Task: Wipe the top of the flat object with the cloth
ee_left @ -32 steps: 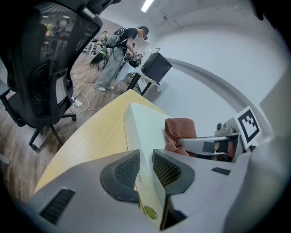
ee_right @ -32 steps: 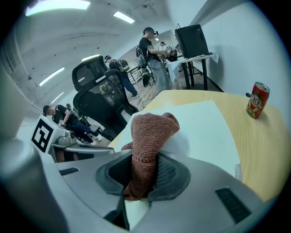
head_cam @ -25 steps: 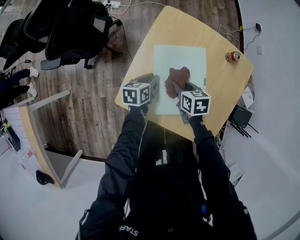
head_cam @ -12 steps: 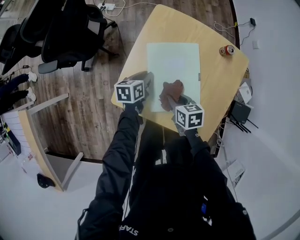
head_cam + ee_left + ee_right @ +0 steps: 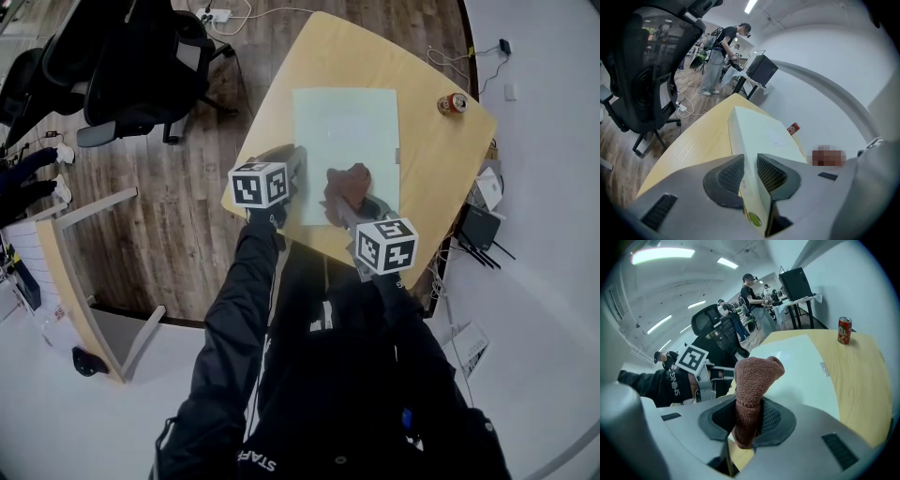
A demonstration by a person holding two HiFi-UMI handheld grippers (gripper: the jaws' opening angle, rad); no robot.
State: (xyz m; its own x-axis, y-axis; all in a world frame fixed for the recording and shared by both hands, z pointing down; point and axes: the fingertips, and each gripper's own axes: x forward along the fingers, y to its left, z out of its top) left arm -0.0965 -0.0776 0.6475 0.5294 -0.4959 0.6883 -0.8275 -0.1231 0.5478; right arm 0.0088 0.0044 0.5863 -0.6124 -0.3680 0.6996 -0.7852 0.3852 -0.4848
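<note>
On the light wooden table (image 5: 441,159) lies a pale green flat rectangular panel (image 5: 345,131), its long axis running straight away from the person. A brown terry cloth (image 5: 345,186) sits bunched on the panel's near end, towards its right side. The right gripper (image 5: 352,208) has its jaws clamped on the cloth's lower part, and the free end stands up above them. Nearly all of the panel's top lies ahead of this gripper, so the wipe probably has to travel forward along the long axis. The left gripper (image 5: 296,178) pinches the panel's near left edge between closed jaws, seemingly to steady it. A red drinks can (image 5: 452,103) stands well apart, near the table's far right corner. Beyond the table are a wood plank floor (image 5: 187,216) and a black office chair (image 5: 141,66).
</note>
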